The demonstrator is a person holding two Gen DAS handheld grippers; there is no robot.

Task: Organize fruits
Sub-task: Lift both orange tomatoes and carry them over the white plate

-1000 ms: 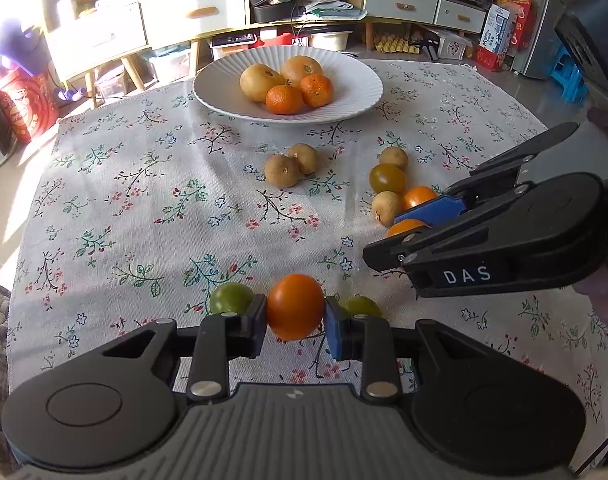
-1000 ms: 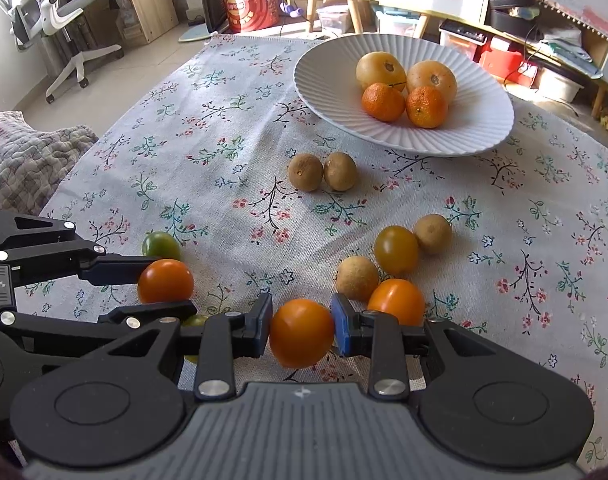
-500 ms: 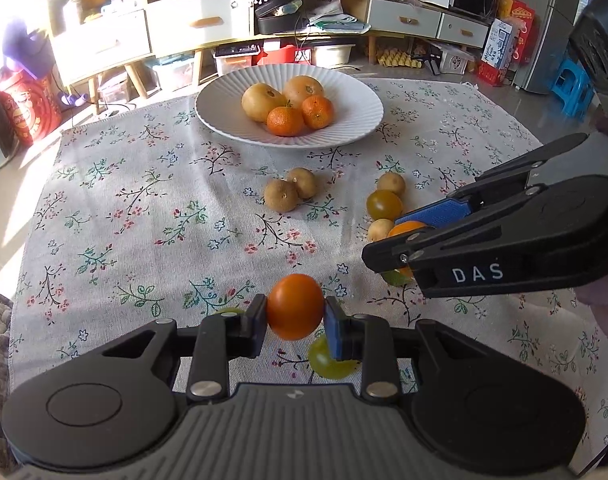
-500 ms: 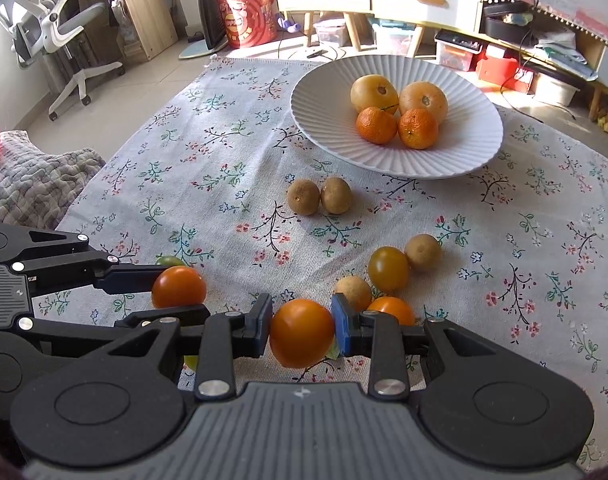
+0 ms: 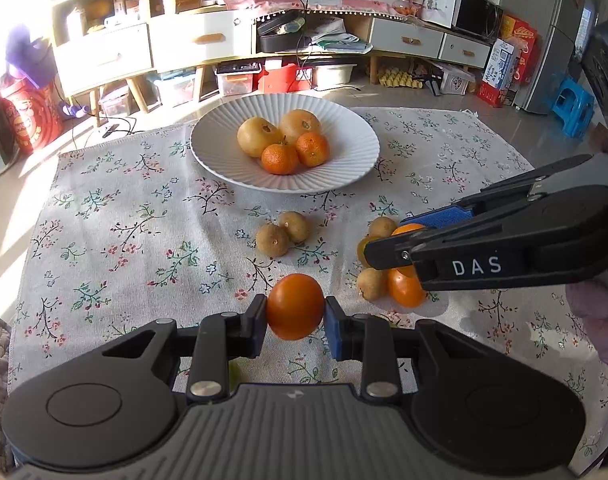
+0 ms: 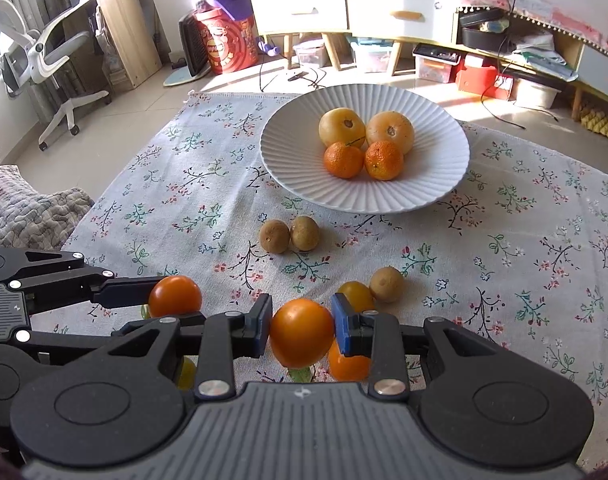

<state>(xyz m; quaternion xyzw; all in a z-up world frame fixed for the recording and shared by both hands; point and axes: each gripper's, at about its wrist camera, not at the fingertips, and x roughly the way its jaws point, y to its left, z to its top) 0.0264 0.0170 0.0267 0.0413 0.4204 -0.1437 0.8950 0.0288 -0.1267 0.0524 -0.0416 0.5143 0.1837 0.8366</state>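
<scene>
My left gripper (image 5: 295, 322) is shut on an orange tomato (image 5: 295, 306) and holds it above the floral tablecloth (image 5: 135, 232). My right gripper (image 6: 301, 330) is shut on another orange tomato (image 6: 301, 332), also lifted. The right gripper shows from the side in the left wrist view (image 5: 400, 240). A white ribbed plate (image 5: 344, 128) at the far side holds two yellow-brown round fruits and two tangerines (image 5: 279, 159). Two small brown fruits (image 5: 281, 234) lie in the middle of the cloth. An orange tomato (image 5: 404, 290), a yellow tomato (image 6: 354, 294) and small brown fruits (image 6: 387, 284) lie under the right gripper.
The table's edges are close on the left and far sides. A grey quilted cushion (image 6: 23, 212) lies at the left. Cabinets, boxes and an office chair (image 6: 39, 52) stand on the floor beyond. A green fruit (image 6: 185, 372) peeks out below the grippers.
Both grippers have risen and moved toward the plate, each carrying its tomato. The green fruits near the left gripper have dropped out of sight beneath it.
</scene>
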